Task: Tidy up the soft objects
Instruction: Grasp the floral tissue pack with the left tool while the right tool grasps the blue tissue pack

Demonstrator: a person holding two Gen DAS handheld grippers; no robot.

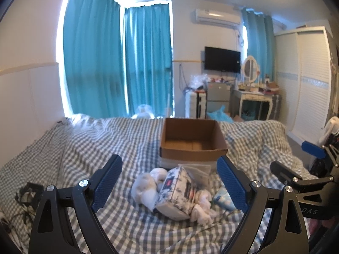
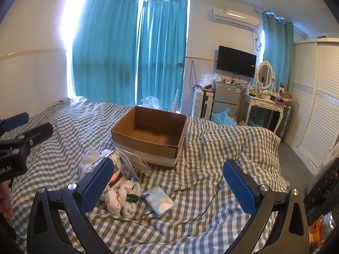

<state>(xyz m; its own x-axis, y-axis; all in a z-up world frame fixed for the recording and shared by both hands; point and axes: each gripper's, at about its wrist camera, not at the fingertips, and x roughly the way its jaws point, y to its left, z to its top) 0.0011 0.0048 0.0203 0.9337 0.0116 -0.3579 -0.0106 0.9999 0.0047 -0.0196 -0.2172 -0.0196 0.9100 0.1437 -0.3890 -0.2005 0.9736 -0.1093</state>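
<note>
A pile of soft things lies on the checked bed in front of an open cardboard box (image 1: 191,136) (image 2: 151,132). It holds a floral tissue pack (image 1: 177,192) (image 2: 118,174), white socks or cloths (image 1: 145,185) (image 2: 124,199), a clear plastic bag (image 1: 198,170) (image 2: 135,162) and a light blue tissue packet (image 1: 223,198) (image 2: 159,200). My left gripper (image 1: 169,181) is open, held above and around the pile. My right gripper (image 2: 167,183) is open above the blue packet. Neither touches anything.
The grey checked bedspread (image 1: 84,148) (image 2: 222,148) is rumpled. A black cable and adapter (image 1: 27,192) lie at the bed's left. Beyond the bed stand a small fridge (image 2: 225,98), a white dressing table (image 2: 264,103) and a wardrobe (image 2: 313,97).
</note>
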